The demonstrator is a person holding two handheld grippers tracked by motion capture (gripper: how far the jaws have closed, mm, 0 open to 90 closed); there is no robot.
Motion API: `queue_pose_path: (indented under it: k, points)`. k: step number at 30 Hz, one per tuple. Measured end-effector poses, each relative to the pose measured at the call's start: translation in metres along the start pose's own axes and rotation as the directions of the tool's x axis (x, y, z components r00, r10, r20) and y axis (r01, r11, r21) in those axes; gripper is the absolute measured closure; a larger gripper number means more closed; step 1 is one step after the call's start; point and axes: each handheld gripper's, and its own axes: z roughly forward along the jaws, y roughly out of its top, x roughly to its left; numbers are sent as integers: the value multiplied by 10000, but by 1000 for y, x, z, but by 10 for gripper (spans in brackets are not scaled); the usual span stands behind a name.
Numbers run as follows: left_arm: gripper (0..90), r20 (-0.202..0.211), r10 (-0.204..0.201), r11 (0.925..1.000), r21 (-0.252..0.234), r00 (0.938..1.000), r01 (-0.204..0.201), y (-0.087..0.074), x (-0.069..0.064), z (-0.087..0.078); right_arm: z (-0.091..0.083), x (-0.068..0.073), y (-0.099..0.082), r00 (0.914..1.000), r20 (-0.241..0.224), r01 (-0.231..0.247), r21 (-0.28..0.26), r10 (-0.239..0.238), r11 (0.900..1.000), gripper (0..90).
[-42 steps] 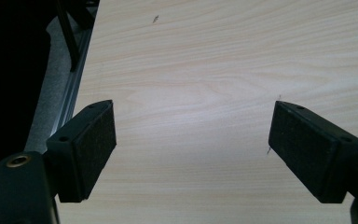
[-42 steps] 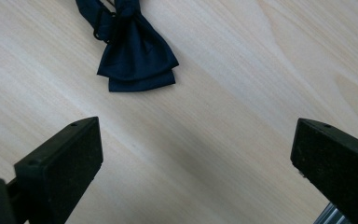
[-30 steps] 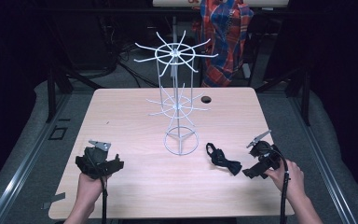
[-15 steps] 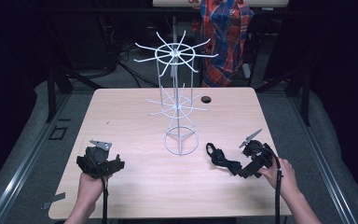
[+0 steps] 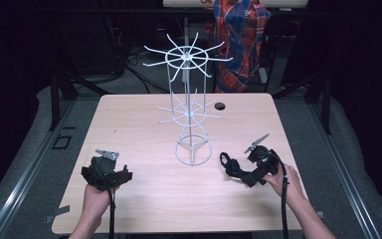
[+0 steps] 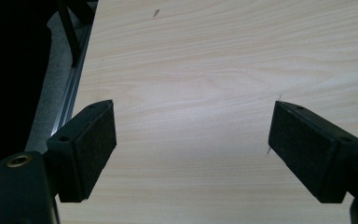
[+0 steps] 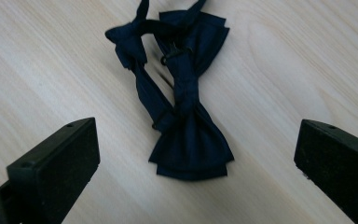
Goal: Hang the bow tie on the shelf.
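A dark navy bow tie (image 7: 186,116) with its strap lies flat on the wooden table (image 5: 144,124), right of the white wire rack (image 5: 190,107). In the high view the bow tie (image 5: 231,166) sits just left of my right gripper (image 5: 252,175). My right gripper (image 7: 196,163) is open, its jaws wide apart on either side of the tie and a little short of it. At the table's front left my left gripper (image 5: 104,174) rests in a hand. Seen in its own view, the left gripper (image 6: 191,149) is open over bare wood with nothing between its jaws.
The wire rack has two tiers of spoke-like hooks and a round ring base (image 5: 193,151) at the table's middle. A small dark hole (image 5: 220,106) marks the far side of the table. A checked cloth (image 5: 241,35) hangs behind the table. The table's left edge (image 6: 81,70) runs close to my left gripper.
My right gripper has moved left and closer to the bow tie, lowering toward the table. The left gripper has stayed where it was.
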Motion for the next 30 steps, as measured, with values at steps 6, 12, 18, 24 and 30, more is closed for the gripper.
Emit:
queue_pose_path:
  k: [6,12,18,24,30]
  points:
    - [153,91,118,9999,3,9999,-118,0,-1,0,21,0,13,9995,-287,152,524,-137,9985,141]
    - [153,169,166,9998,74,9997,-167,0,0,0,32,2,15,9987,-395,366,1018,-327,9941,256]
    - [154,208,192,9998,55,9996,-193,0,-1,0,31,3,15,9994,-131,335,821,-325,9961,416]
    - [155,188,207,9998,47,9996,-208,0,-1,-1,35,7,15,9986,248,428,1113,-459,9929,574]
    - [156,195,206,9998,69,9996,-207,0,-1,-1,33,9,14,9978,394,493,985,-534,9939,722]
